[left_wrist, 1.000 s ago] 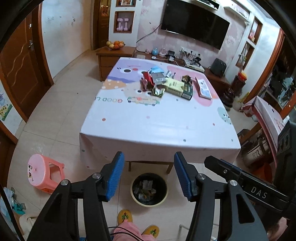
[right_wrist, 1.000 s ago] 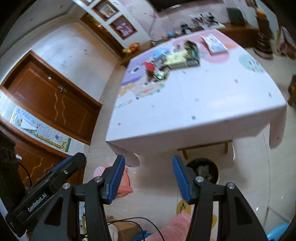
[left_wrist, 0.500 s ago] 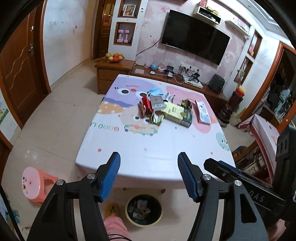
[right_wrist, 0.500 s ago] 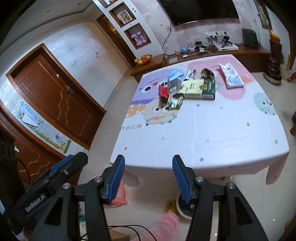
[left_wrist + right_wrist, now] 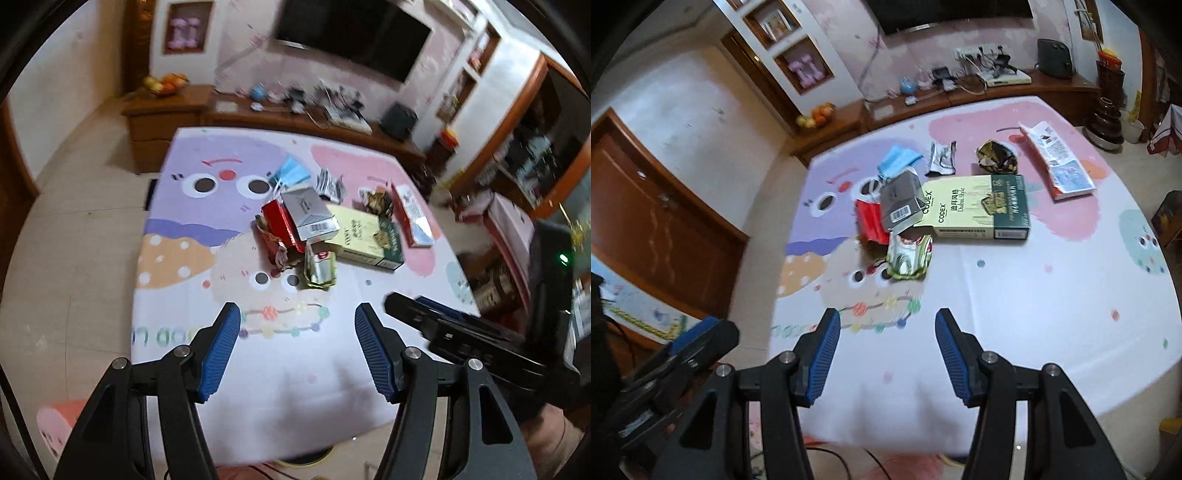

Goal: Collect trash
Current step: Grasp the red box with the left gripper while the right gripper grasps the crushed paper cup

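Observation:
A heap of trash lies mid-table on the cartoon tablecloth (image 5: 207,229): a crumpled green wrapper (image 5: 320,269) (image 5: 907,258), a red packet (image 5: 282,225) (image 5: 872,221), a grey box (image 5: 310,214) (image 5: 900,201), a green-and-cream carton (image 5: 364,236) (image 5: 979,206), a blue face mask (image 5: 290,173) (image 5: 897,158), a silver sachet (image 5: 942,157), a dark crumpled wrapper (image 5: 995,157) and a leaflet (image 5: 1058,158). My left gripper (image 5: 297,343) and right gripper (image 5: 886,345) are both open and empty, above the table's near part, short of the green wrapper.
A wooden TV cabinet (image 5: 258,114) with cables and a fruit bowl (image 5: 166,83) stands behind the table. A pink stool (image 5: 55,424) is on the floor at the left. The rim of a bin (image 5: 306,459) peeks out under the table's near edge.
Both grippers have risen from floor level near the bin and moved forward over the table towards the trash heap. Both stayed open.

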Demonstrator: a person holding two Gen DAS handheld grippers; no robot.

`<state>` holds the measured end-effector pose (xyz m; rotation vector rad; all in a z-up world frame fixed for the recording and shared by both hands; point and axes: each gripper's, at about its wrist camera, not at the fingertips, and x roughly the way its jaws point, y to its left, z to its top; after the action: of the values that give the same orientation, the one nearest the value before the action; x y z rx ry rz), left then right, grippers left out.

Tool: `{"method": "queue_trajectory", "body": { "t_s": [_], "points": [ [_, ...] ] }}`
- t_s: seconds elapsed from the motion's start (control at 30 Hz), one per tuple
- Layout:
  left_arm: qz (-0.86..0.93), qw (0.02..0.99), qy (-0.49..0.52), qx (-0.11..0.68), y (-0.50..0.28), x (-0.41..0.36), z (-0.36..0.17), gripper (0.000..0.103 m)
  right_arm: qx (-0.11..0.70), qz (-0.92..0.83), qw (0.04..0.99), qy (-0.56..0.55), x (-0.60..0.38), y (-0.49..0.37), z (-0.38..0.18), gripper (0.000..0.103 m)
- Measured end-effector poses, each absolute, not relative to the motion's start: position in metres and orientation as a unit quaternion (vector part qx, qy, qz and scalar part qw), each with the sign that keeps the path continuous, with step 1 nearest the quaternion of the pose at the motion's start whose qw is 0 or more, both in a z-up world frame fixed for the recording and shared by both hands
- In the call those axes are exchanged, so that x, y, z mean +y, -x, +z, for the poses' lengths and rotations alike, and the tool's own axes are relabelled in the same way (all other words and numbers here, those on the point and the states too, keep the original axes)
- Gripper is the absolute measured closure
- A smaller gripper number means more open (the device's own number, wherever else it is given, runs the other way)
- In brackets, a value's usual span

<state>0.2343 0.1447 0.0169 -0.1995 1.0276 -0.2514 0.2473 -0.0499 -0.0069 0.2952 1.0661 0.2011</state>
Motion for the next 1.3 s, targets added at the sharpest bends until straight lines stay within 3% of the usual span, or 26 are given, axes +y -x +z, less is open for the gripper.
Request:
{"method": "queue_trajectory", "body": {
  "t_s": [0.37,0.63,0.77,0.97,1.2,1.3],
  "points": [
    [-0.169,0.818,0.086,0.543,-0.333,0.164,-0.046,0.04,0.574,0.031,0.81,-0.118,-0.02,-0.34,-0.093,0.043],
    [-0.186,0.802,0.095,0.56,-0.367,0.159,-0.067,0.04,0.592,0.02,0.801,-0.089,-0.015,-0.366,-0.114,0.043],
    [-0.195,0.789,0.108,0.572,-0.381,0.15,-0.079,0.04,0.592,0.015,0.802,-0.076,-0.017,-0.372,-0.113,0.065],
    [-0.207,0.766,0.137,0.594,-0.405,0.136,-0.095,0.04,0.589,0.03,0.802,-0.097,-0.024,-0.37,-0.109,0.08],
    [-0.196,0.749,0.159,0.612,-0.421,0.128,-0.114,0.04,0.588,0.02,0.799,-0.127,-0.038,-0.361,-0.106,0.086],
    [-0.195,0.743,0.165,0.619,-0.424,0.127,-0.122,0.046,0.584,0.013,0.798,-0.144,-0.048,-0.357,-0.104,0.086]
  ]
}}
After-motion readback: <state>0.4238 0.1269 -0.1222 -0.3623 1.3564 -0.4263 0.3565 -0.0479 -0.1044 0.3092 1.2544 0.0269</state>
